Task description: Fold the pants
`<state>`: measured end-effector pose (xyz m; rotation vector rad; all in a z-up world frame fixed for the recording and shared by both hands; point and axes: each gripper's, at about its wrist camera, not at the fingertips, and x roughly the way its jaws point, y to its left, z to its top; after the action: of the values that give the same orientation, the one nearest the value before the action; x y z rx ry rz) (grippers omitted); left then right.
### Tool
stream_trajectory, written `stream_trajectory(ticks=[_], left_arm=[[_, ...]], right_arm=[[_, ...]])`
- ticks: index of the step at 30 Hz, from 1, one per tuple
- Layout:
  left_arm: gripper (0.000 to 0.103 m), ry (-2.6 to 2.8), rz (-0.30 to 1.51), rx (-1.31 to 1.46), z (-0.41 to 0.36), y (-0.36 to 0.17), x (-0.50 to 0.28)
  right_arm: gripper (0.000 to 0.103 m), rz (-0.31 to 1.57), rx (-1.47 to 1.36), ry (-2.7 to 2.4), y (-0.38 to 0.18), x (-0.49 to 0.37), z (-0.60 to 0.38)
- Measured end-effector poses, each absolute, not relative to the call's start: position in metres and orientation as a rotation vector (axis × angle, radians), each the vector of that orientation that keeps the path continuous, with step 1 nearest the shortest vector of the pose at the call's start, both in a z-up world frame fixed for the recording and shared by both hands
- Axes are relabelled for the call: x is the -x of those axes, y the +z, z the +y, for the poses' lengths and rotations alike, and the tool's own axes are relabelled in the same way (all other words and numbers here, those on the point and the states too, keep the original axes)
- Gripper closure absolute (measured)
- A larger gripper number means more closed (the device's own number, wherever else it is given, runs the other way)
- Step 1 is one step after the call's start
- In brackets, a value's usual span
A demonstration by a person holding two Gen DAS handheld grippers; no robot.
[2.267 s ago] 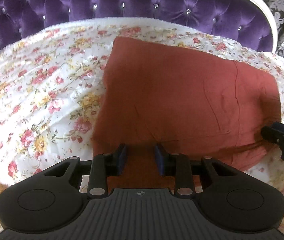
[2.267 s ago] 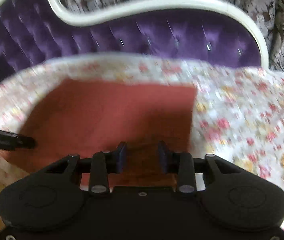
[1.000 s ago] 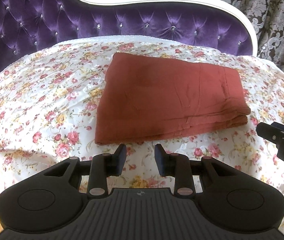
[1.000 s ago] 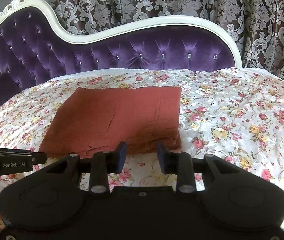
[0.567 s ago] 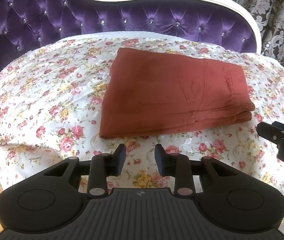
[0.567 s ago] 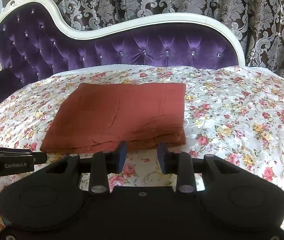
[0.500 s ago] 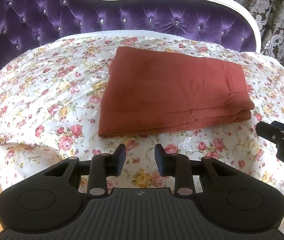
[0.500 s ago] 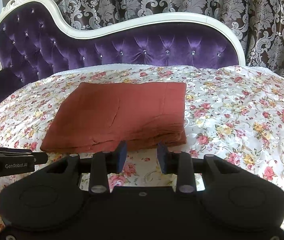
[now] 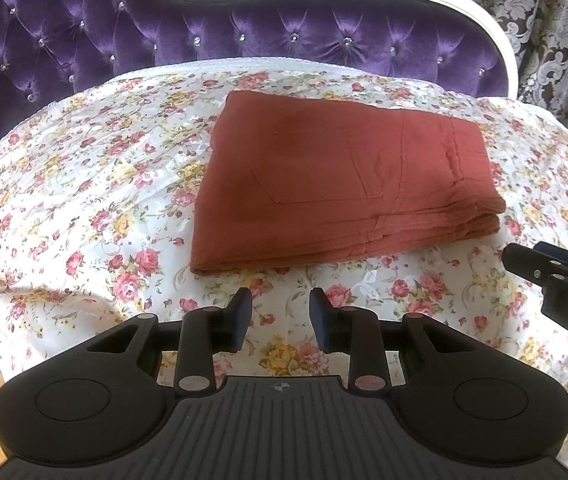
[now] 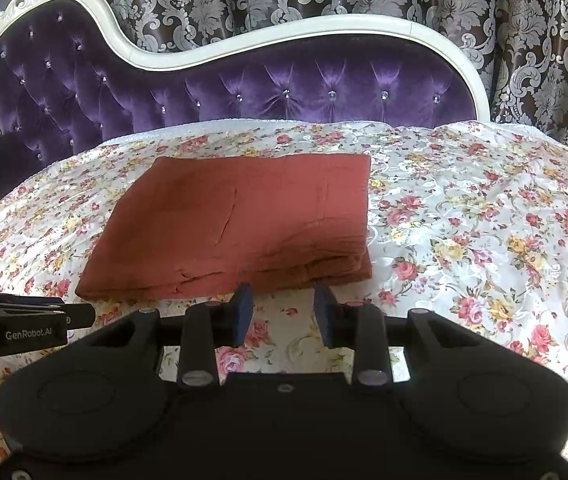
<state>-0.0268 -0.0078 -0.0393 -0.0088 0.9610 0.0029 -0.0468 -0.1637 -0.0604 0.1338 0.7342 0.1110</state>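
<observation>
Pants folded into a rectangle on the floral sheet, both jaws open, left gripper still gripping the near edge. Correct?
Not quite: the left gripper grips nothing. The left wrist view shows its jaws open over bare floral sheet, short of the pants. The rest holds: the pants are folded into a rectangle and the right gripper is also open.

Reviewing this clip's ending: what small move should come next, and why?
Probably just draw both grippers back. The pants lie folded in a neat stacked rectangle on the floral sheet, and the left gripper and right gripper are open, empty and short of the cloth.

Bare floral sheet (image 9: 84,208) around folded pants (image 9: 335,180)
</observation>
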Motion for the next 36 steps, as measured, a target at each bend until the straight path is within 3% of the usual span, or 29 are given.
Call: stream_trajectory(ticks=[36], left_arm=[[0.072,0.000,0.991,-0.041,-0.009,-0.046,0.018]], right_arm=[[0.061,0.771,-0.157,0.084,-0.076,0.031,-0.171]])
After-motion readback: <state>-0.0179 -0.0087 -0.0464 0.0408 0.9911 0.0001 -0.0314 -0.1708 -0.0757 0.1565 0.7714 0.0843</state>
